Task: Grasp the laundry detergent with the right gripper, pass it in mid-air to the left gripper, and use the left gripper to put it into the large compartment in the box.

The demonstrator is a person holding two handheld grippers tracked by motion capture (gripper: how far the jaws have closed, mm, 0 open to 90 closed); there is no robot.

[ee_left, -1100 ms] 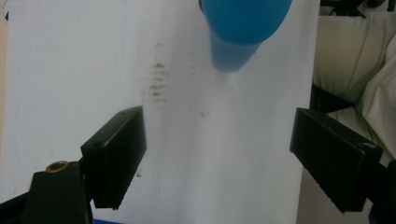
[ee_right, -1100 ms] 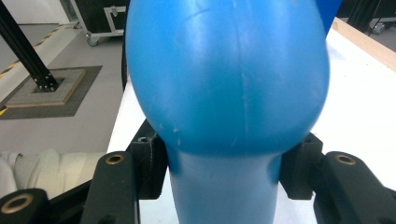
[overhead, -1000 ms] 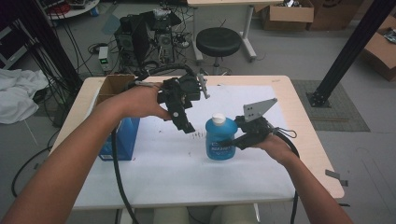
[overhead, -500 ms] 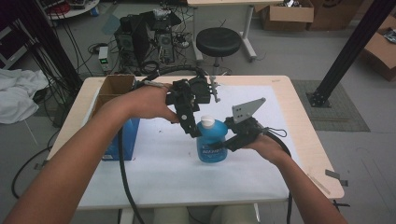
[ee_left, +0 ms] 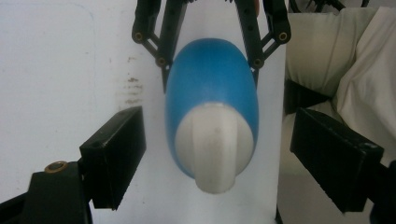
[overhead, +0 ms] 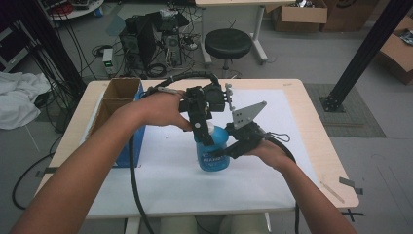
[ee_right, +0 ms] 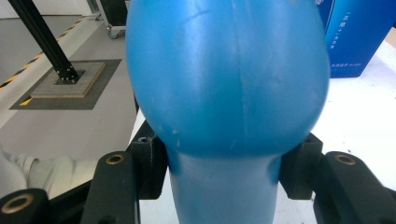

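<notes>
A blue plastic bottle (overhead: 213, 155) with a white cap (ee_left: 215, 150) stands upright on the white sheet (overhead: 160, 165) at the table's middle. My right gripper (overhead: 225, 152) comes in from the right and is shut on the bottle's body; in the right gripper view (ee_right: 224, 168) both pads press on the bottle (ee_right: 224, 79). My left gripper (overhead: 202, 132) points down from above onto the bottle's top. Its jaws (ee_left: 219, 140) stand open on either side of the cap, clear of it.
An open blue cardboard box (overhead: 122, 105) stands at the table's left side, also seen behind the bottle in the right gripper view (ee_right: 359, 32). Cables trail from both grippers across the sheet. A black stool (overhead: 228, 44) and computer gear stand beyond the far edge.
My right gripper has carried the bottle leftward across the sheet until it sits under the left gripper. The left gripper's jaws now straddle the cap.
</notes>
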